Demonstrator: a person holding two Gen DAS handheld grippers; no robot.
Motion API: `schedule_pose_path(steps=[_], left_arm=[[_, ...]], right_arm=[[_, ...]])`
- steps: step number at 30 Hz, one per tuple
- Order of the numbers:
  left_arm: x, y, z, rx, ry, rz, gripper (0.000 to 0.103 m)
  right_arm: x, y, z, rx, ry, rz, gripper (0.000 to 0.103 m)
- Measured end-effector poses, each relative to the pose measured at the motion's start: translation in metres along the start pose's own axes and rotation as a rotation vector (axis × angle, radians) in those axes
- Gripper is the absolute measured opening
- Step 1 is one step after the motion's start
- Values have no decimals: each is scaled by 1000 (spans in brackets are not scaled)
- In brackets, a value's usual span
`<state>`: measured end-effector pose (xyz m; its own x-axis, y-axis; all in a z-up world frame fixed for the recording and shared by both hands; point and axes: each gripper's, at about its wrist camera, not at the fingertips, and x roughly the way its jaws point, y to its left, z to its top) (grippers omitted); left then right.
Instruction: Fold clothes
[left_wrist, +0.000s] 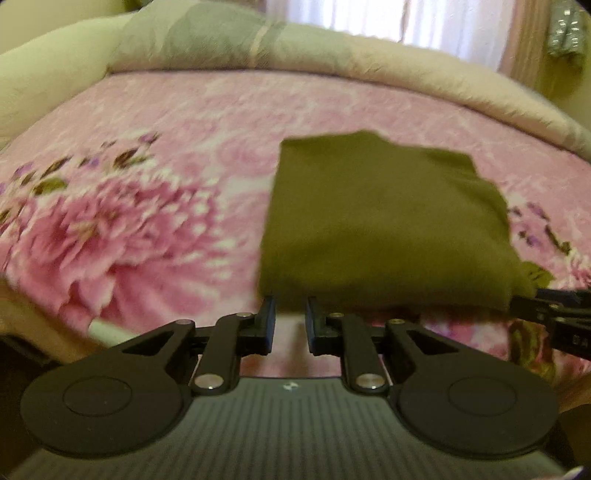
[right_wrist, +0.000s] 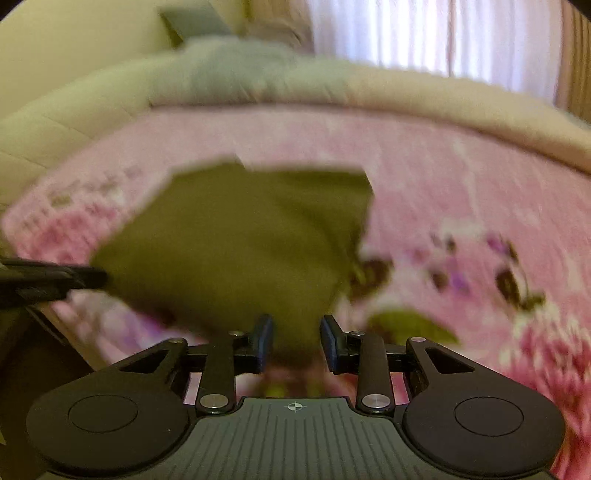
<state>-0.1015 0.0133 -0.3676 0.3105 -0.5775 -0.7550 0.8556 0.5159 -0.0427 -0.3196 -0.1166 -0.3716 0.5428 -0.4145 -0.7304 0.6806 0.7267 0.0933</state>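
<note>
An olive-green folded garment (left_wrist: 384, 221) lies on a pink floral bedspread (left_wrist: 155, 206), its near edge raised a little. My left gripper (left_wrist: 291, 304) sits at the garment's near-left corner, jaws narrow, with the fabric edge caught between its fingertips. In the right wrist view that gripper (right_wrist: 99, 277) reaches in from the left and touches the same corner. My right gripper (right_wrist: 295, 325) is shut on the near-right part of the garment (right_wrist: 251, 236), and olive cloth fills the gap between its blue pads. It also shows at the right edge of the left wrist view (left_wrist: 532, 295), on the garment's corner.
A rolled pale-green and beige quilt (left_wrist: 314, 51) runs along the bed's far side, with a bright curtained window (left_wrist: 369, 14) behind it. The bed's near edge (left_wrist: 33, 317) drops away at lower left. Bare bedspread (right_wrist: 461, 192) lies left and right of the garment.
</note>
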Motion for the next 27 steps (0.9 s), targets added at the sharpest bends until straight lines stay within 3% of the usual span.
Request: schedule_pose_path(steps=[5,13,15,16,18,27], left_arm=[[-18,4,-5,-46,32,35,15],[-57,-23,2,-14,-5,26,30],[-64,-29,3,-2,-8,29,30],[-67,-31,2,4,-8,33,30],[-74,-35,1,9,-9,45,30],[-105,-42,-7,20,-38,76,34]], right_arm=[[-9,-6,-9,42,39,-40,31],[-32,7,-4,63,14,-22,31],[-39,9,-4,72,-2,-24,61],[-44,10,-5,80,-20,-30,91],[-56,12,-5,82,-72,-32,93],[-84,19,-1,85,-95,-13,93]])
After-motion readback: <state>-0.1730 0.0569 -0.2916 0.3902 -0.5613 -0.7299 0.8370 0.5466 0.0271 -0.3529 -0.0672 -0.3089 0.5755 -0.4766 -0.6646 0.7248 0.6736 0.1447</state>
